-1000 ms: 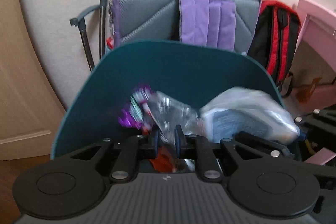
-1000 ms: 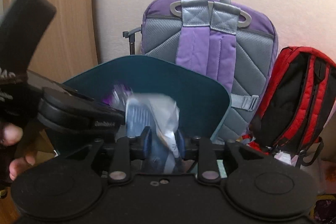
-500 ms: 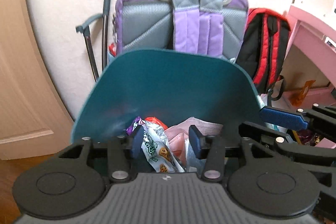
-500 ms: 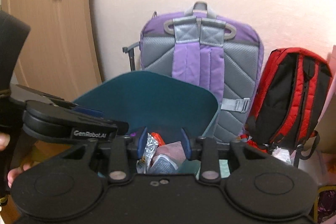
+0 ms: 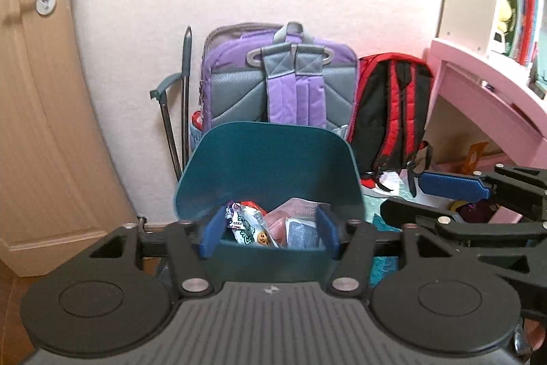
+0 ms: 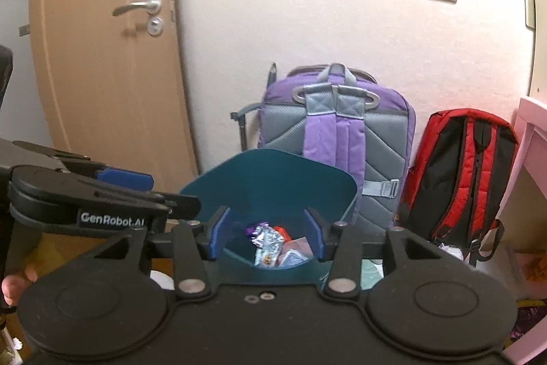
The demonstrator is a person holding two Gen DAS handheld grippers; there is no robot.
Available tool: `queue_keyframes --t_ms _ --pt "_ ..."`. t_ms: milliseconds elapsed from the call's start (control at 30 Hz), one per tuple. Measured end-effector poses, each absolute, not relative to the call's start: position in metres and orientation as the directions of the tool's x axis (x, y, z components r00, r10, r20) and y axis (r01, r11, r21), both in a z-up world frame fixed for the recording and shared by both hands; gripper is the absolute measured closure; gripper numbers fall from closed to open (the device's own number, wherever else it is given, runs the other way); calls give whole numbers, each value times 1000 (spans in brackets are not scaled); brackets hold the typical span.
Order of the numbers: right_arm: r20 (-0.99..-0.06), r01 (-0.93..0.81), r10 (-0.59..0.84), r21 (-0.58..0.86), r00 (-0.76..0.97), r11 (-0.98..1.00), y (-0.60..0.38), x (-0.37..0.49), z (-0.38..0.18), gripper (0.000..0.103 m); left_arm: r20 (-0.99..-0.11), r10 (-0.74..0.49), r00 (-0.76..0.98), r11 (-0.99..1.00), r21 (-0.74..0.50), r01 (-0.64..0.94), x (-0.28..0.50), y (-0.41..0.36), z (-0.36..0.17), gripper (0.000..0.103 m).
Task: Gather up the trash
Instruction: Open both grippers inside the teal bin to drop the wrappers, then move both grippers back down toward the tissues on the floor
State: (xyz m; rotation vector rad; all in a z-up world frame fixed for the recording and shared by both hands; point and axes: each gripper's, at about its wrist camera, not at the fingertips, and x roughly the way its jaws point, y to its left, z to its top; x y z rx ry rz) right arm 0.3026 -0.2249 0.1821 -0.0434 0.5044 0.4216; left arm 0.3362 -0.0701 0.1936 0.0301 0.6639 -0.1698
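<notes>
A teal trash bin (image 5: 270, 159) with its lid up stands on the floor by the wall; it also shows in the right wrist view (image 6: 273, 180). Inside lie several wrappers (image 5: 249, 223), a pink piece and a blue-grey packet (image 5: 302, 233); the wrappers also show in the right wrist view (image 6: 270, 240). My left gripper (image 5: 268, 233) is open and empty, above the bin's near side. My right gripper (image 6: 266, 233) is open and empty too, above and in front of the bin. Each gripper shows from the side in the other's view.
A purple and grey backpack (image 5: 283, 84) and a red and black backpack (image 5: 389, 105) lean on the wall behind the bin. A wooden door (image 6: 106, 57) is at the left. A pink desk (image 5: 485, 98) with shelves is at the right; clutter lies on the floor beneath it.
Both grippers let go of their trash, which dropped into the bin. Both opened wide and pulled back and up from the bin.
</notes>
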Motion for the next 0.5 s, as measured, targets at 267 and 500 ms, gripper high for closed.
queue_keyframes --t_ms 267,500 --pt "-464 -434 411 64 784 899 -220 254 196 53 -593 -172 787 982 -41 184 274 -58 209 32" --pt "-473 -452 435 83 767 888 -221 221 191 50 -602 -183 778 980 -48 193 231 -46 204 24"
